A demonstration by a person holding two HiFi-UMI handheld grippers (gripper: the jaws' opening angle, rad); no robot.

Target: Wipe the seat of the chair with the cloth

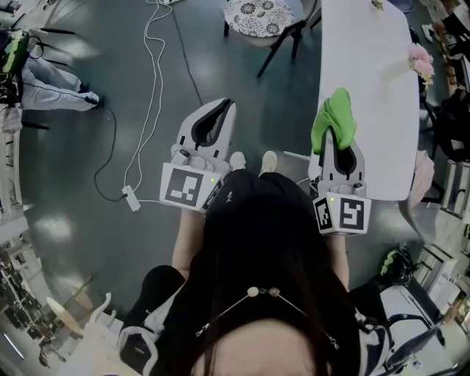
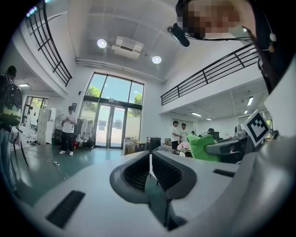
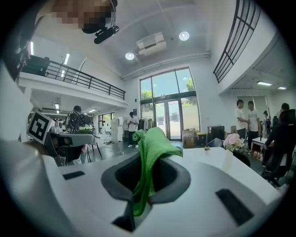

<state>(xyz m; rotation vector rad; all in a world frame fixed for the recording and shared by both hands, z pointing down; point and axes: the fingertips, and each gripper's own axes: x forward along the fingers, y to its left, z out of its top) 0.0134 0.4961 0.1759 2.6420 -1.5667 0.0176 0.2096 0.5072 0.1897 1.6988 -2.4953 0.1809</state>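
Note:
A green cloth hangs bunched from my right gripper, whose jaws are shut on it over the near edge of a white table. In the right gripper view the cloth rises between the dark pads of the right gripper and drapes forward. My left gripper hovers over the grey floor with its jaws shut on nothing; in its own view the left gripper shows its pads almost touching. The chair, with a patterned round seat and black legs, stands ahead at the top of the head view, apart from both grippers.
A long white table runs along the right, with pink flowers on its far side. White cables and a power strip lie on the floor to the left. Several people stand in the distance near glass doors.

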